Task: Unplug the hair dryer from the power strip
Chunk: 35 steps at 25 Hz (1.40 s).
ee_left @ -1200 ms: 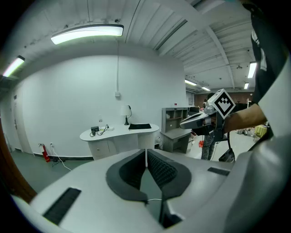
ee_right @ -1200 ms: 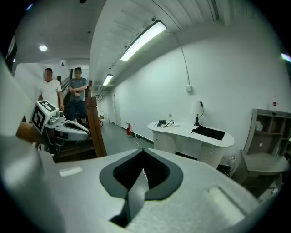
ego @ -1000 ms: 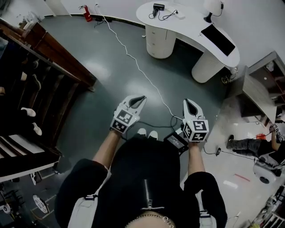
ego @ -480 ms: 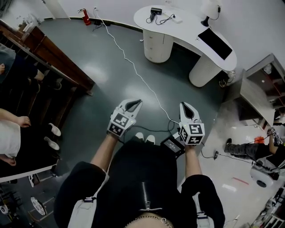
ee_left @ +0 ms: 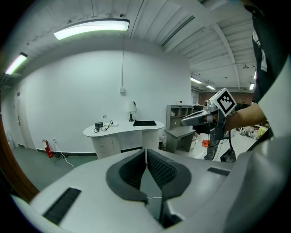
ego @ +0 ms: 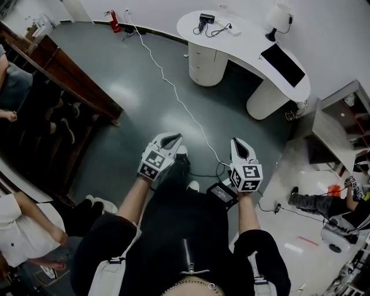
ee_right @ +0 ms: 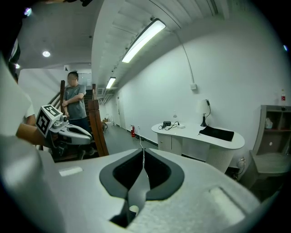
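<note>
Both grippers are held out in front of me over the dark floor, far short of the white curved desk (ego: 243,43). On the desk's far end lie a small black device (ego: 206,17) with a dark cord and a white block (ego: 234,30); they are too small to tell apart as dryer or strip. My left gripper (ego: 173,137) is shut with nothing in it, pads meeting (ee_left: 146,152). My right gripper (ego: 237,142) is likewise shut and empty (ee_right: 143,152). The desk (ee_left: 122,129) (ee_right: 200,134) shows ahead in both gripper views.
A white cable (ego: 173,87) runs across the floor from the wall to a black box (ego: 221,193) by my right gripper. A wooden railing (ego: 63,75) borders the left, a grey shelf unit (ego: 341,127) the right. A person in white (ego: 23,225) stands at lower left.
Both grippers have moved a little forward over the floor, still shut. My foot has stepped ahead between them. A person in white has come into view at the lower left.
</note>
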Available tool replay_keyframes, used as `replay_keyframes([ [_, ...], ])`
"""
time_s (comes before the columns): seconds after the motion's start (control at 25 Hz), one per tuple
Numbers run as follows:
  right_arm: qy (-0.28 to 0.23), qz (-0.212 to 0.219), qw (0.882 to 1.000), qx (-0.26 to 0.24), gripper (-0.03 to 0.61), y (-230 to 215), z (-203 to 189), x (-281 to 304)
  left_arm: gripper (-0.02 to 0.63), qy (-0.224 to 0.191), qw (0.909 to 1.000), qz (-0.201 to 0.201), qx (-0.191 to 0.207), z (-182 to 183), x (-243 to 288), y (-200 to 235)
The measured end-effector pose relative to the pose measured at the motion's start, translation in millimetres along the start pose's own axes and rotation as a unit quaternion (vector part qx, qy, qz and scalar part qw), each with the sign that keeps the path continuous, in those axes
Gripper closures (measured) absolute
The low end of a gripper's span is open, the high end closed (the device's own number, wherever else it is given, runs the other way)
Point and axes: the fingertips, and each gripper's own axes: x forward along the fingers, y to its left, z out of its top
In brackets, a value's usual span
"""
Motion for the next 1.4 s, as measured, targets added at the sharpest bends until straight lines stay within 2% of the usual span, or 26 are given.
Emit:
replay_keyframes([
  [0.2, 0.004, -0.005, 1.0, -0.002, 0.572, -15.8, 16.0, 40.5, 0.592, -0.002, 0.9999, -0.014, -0.002, 10.4, 37.6, 32.8],
  [0.68, 0.005, -0.03, 1.0, -0.006, 0.572, -57.7, 90.3, 170.8, 0.592, -0.003, 0.9986, -0.051, 0.013, 62.1, 129.4, 157.8],
  [1.0, 0.008, -0.043, 0.999, -0.006, 0.572, -72.5, 117.8, 233.2, 0.592, 0.001, 0.9981, -0.061, 0.006, 67.5, 159.2, 219.7],
  [1.4, 0.014, -0.046, 0.999, -0.011, 0.572, -78.6, 134.4, 276.3, 0.592, 0.009, 0.9971, -0.075, 0.009, 66.8, 180.8, 257.5],
])
